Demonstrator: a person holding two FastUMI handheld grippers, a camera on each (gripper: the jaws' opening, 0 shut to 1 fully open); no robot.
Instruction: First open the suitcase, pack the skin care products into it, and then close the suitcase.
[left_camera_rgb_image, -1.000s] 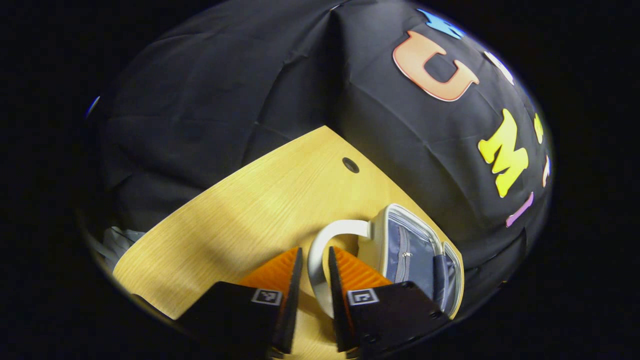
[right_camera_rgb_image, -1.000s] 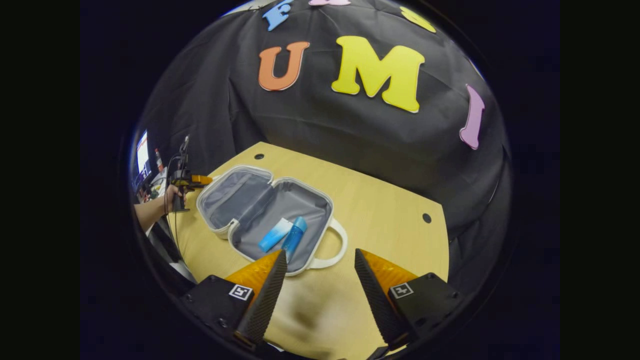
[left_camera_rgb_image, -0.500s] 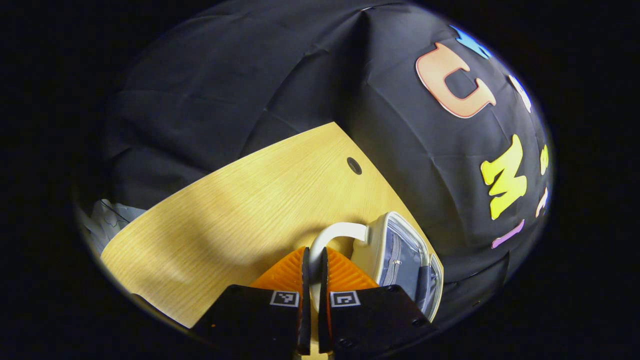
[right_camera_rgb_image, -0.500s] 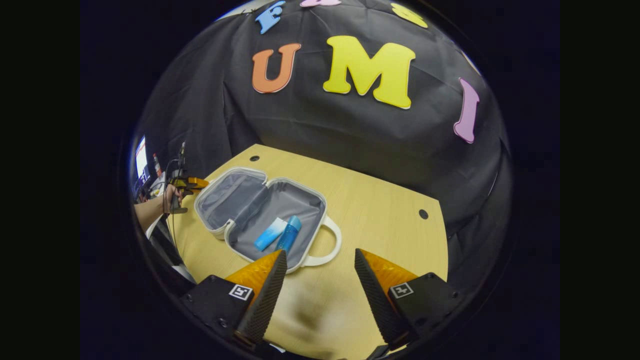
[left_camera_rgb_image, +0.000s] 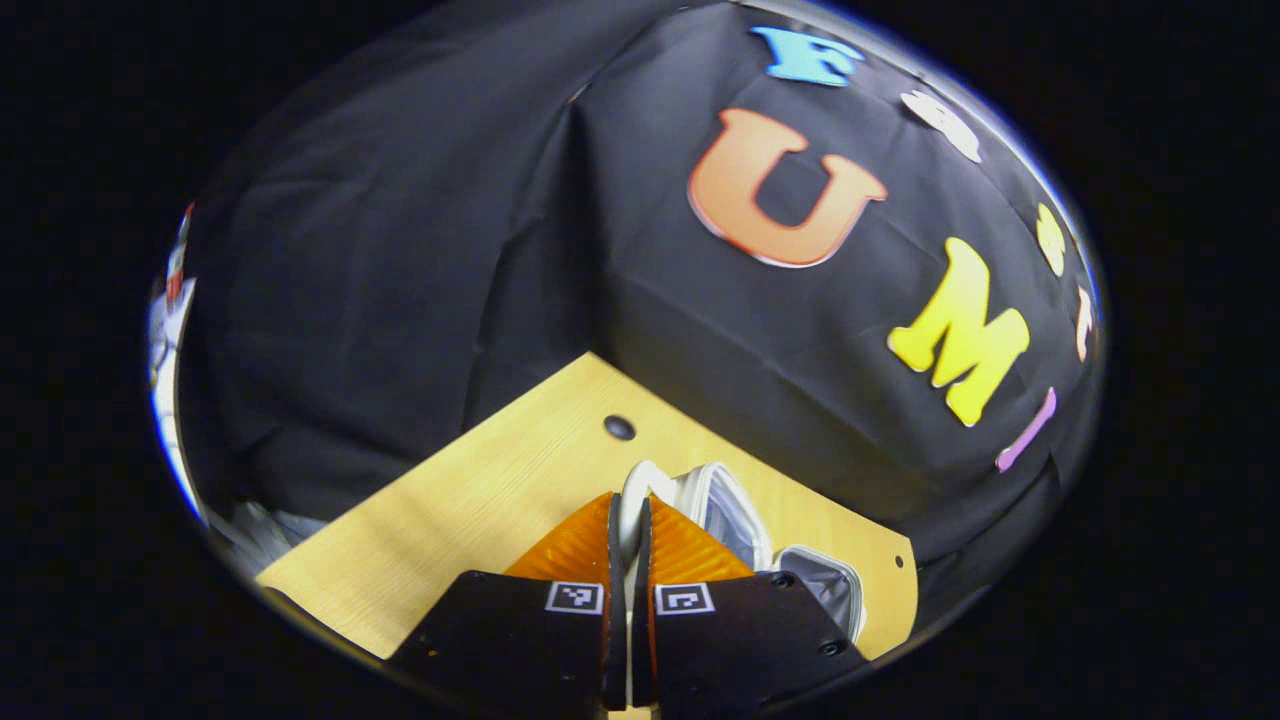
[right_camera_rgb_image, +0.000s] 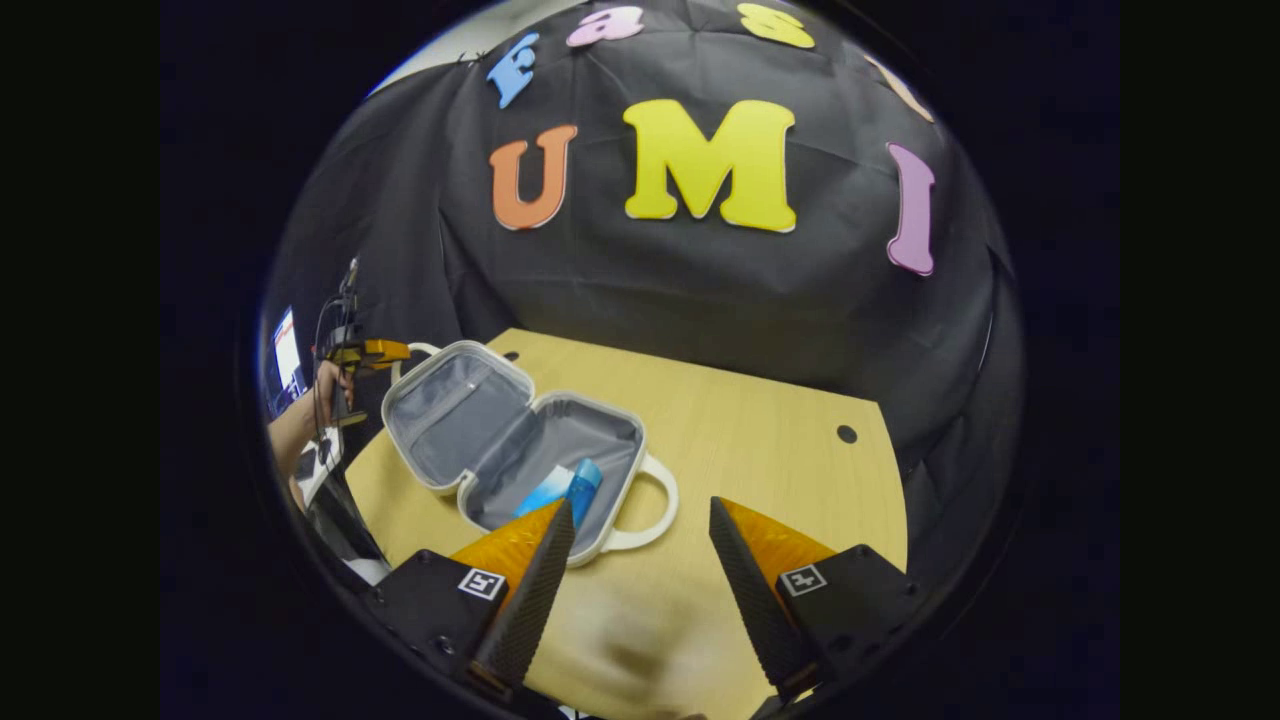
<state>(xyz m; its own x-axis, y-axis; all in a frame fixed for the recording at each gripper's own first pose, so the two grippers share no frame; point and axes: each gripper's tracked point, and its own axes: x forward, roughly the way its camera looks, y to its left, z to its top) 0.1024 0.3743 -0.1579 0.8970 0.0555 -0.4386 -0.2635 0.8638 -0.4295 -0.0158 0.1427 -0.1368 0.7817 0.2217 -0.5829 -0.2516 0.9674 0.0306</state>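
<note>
1. The suitcase (right_camera_rgb_image: 520, 440) lies open on the wooden table (right_camera_rgb_image: 760, 420), its lid (right_camera_rgb_image: 445, 405) tilted partway up off the surface.
2. Two blue skin care products (right_camera_rgb_image: 565, 488) lie side by side in the grey-lined base.
3. My left gripper (left_camera_rgb_image: 628, 520) has its fingers clamped narrow on the lid's white handle (left_camera_rgb_image: 640, 482).
4. My right gripper (right_camera_rgb_image: 640, 555) hangs over bare table near the base's handle (right_camera_rgb_image: 650, 505), fingers spread wide, holding nothing.
5. A hand (right_camera_rgb_image: 325, 385) grips the left gripper.

White grey-lined suitcase (right_camera_rgb_image: 520, 440) on the table, lid half-raised, 2 blue skin care products (right_camera_rgb_image: 566, 487) inside.
</note>
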